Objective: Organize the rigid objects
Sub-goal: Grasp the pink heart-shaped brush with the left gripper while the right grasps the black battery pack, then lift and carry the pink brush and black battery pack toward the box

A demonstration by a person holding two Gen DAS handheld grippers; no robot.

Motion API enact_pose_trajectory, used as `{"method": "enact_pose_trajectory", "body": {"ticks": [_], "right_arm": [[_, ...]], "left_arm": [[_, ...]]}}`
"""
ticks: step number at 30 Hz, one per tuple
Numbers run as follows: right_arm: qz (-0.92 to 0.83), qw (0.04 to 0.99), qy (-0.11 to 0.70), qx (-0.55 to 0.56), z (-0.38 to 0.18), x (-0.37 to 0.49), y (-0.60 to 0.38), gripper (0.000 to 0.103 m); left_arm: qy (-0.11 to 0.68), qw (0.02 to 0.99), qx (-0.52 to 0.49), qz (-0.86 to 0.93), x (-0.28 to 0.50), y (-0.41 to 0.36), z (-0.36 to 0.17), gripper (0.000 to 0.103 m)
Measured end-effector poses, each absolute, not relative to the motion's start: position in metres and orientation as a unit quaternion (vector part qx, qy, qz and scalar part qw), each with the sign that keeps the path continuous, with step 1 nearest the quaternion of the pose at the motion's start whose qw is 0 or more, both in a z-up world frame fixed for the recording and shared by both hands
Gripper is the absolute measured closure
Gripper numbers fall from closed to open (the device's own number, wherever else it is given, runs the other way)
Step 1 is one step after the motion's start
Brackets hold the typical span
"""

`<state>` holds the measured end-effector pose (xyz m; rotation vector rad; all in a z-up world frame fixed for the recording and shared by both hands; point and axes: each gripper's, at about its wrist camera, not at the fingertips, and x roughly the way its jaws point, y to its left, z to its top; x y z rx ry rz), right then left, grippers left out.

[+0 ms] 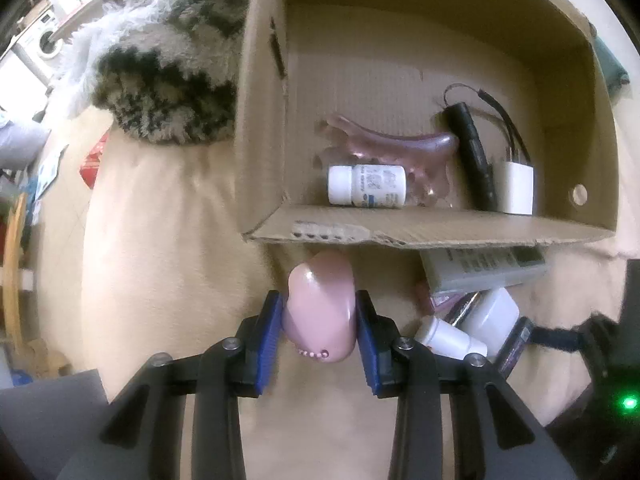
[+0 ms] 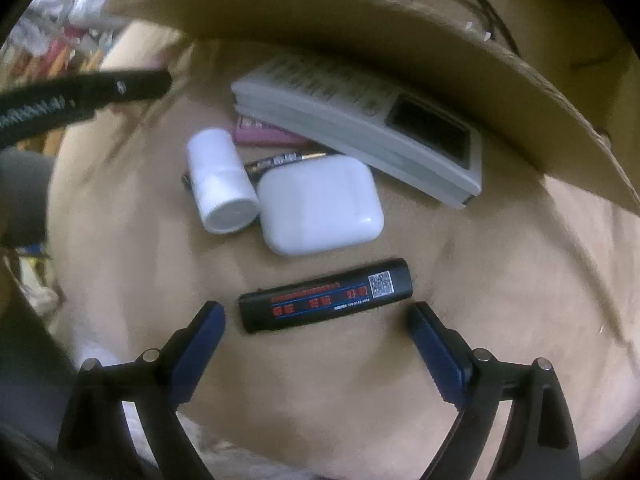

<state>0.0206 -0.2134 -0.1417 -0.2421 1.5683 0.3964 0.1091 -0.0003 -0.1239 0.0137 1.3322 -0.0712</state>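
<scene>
A: How is the left gripper (image 1: 320, 322) engaged?

B: It is closed on a smooth, glossy pink rounded plastic object (image 1: 322, 308), which is clamped between the two blue ribbed pads. The object is held just short of the near wall of the open brown corrugated cardboard box (image 1: 440, 236). It is judged that the object is held at its narrower width so that it can be carried over the wall.

A: What has been placed in the box?

B: From left to right: a translucent pink curved plastic piece (image 1: 400, 144), a white cylindrical pill bottle with a printed label (image 1: 366, 186) lying on its side, a black cylindrical device with a thin cord (image 1: 474, 160), and a white square charger plug (image 1: 516, 188). All are gathered against the near wall.

A: And the right gripper (image 2: 316, 320)?

B: It is open wide and nothing is gripped. A black matte rectangular stick with red print and a QR code (image 2: 326, 294) lies between the fingers, untouched, on the soft beige fabric surface (image 2: 500, 280). It is judged that this stick is the next item to be grasped.

A: What remains unsorted?

B: A small white plastic bottle (image 2: 220, 188), a glossy white rounded earbud case (image 2: 320, 206) just beside it, and a grey ridged remote control with a dark screen (image 2: 360, 128) lying near the box wall.
</scene>
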Motion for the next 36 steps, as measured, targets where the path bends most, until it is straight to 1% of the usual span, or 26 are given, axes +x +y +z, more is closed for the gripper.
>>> {"method": "enact_pose_trajectory", "body": {"ticks": [3,9,10,12,19,25,28,36], "right_arm": [[0.177,0.688,0.695,-0.114,-0.143,0.022,-0.213,0.005],[0.174,0.694,0.693,-0.087,-0.144,0.028,-0.221,0.005],[0.175,0.695,0.691,-0.09,-0.143,0.028,-0.22,0.007],[0.173,0.701,0.683,-0.107,-0.141,0.024,-0.219,0.016],[0.157,0.712,0.678,-0.099,-0.132,0.014,-0.22,0.016],[0.148,0.725,0.67,-0.057,-0.115,0.001,-0.229,0.016],[0.153,0.737,0.658,-0.024,-0.102,-0.006,-0.234,0.016],[0.169,0.784,0.597,0.002,-0.064,-0.018,-0.239,0.016]], "left_arm": [[0.618,0.786,0.013,-0.033,0.108,-0.01,-0.13,0.07],[0.62,0.784,0.024,-0.024,0.114,-0.027,-0.134,0.07],[0.62,0.784,0.025,-0.021,0.114,-0.027,-0.135,0.07],[0.619,0.785,0.025,-0.014,0.114,-0.028,-0.136,0.07],[0.612,0.79,0.04,0.009,0.107,-0.012,-0.142,0.07],[0.613,0.789,0.031,0.019,0.098,-0.003,-0.144,0.07],[0.6,0.798,0.036,0.025,0.088,-0.008,-0.135,0.07],[0.559,0.828,0.032,0.03,0.061,-0.018,-0.099,0.07]]}}
